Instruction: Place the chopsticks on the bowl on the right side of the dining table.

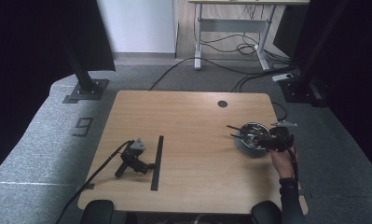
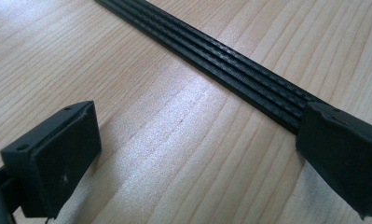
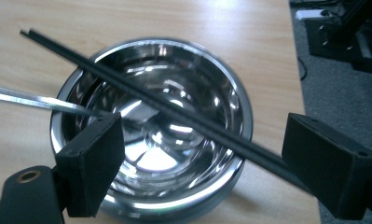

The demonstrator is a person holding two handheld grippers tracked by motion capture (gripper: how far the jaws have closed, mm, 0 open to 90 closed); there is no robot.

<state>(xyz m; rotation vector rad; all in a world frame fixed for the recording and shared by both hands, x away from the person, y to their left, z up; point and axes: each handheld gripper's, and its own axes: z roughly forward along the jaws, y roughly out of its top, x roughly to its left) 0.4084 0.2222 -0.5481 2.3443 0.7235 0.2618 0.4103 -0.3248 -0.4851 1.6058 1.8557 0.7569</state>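
While the right gripper (image 3: pixel 202 154) hovers wide open over the one steel bowl (image 3: pixel 151 126) near the table's (image 1: pixel 188 121) right edge, two black chopsticks (image 3: pixel 141 100) span its rim; the left gripper (image 1: pixel 144 164) lies open beside one black strip (image 1: pixel 157 162), bare wood between.

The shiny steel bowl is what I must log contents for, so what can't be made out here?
- Shiny steel bowl: the right gripper view shows reflections, so whether the bottom is bare is unsure.
- Thin black sticks across the rim: the near end is hidden by the right gripper.
- Flat silver utensil: cut off at the left edge.
- High view: bowl too small, partly covered by the right gripper.
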